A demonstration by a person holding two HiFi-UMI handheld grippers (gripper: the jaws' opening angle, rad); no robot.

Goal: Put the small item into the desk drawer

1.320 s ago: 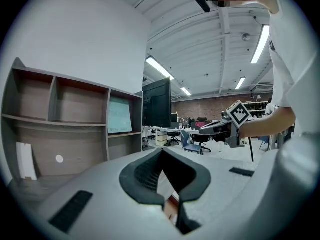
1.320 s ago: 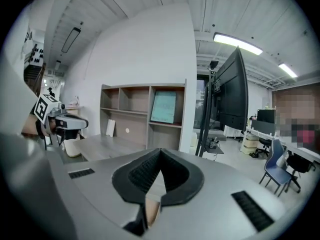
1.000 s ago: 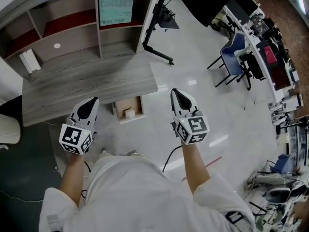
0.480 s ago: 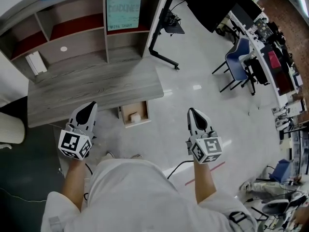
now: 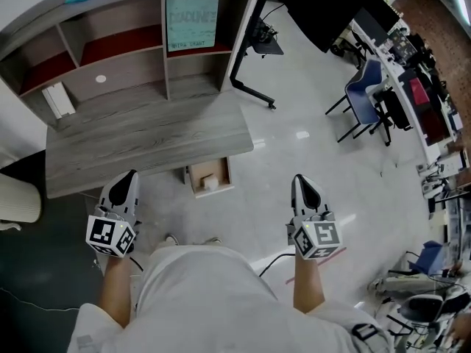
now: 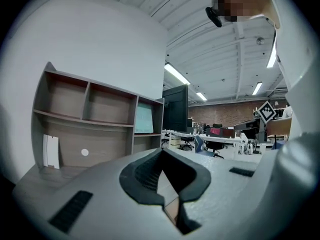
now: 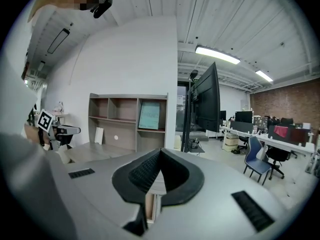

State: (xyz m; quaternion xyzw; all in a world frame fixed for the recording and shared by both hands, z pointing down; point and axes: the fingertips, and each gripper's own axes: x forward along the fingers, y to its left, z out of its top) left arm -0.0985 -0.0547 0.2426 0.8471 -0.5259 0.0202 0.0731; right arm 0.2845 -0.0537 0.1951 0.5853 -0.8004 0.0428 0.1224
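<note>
1. Both claws have slid back toward us since the earlier shot, and the right one has drifted further out to the right. The table sits higher in the head view now, so we look to be backing off from it.
2. Left side first: the left claw is just beside the near edge of the table. Its jaws are pressed together with nothing between them.
3. Middle: the drawer sticks out open from under the table's front edge. The small item, a little white thing, lies inside it, and neither claw touches it.
4. Right side: the right claw is well apart from the drawer, out over bare floor. It's also closed tight and empty.
5. Step-wise, we'd say the drop-off is done, since the item's already in there. What's left, if anything, is shutting the drawer. That would mean bringing one closed claw back against the drawer front and pushing it square toward the table so it doesn't jam.
6. Head count: two claws, one table, one open drawer, one small item in it. On the shelf unit behind, we count one white slab leaning upright and one greenish sign.
</note>
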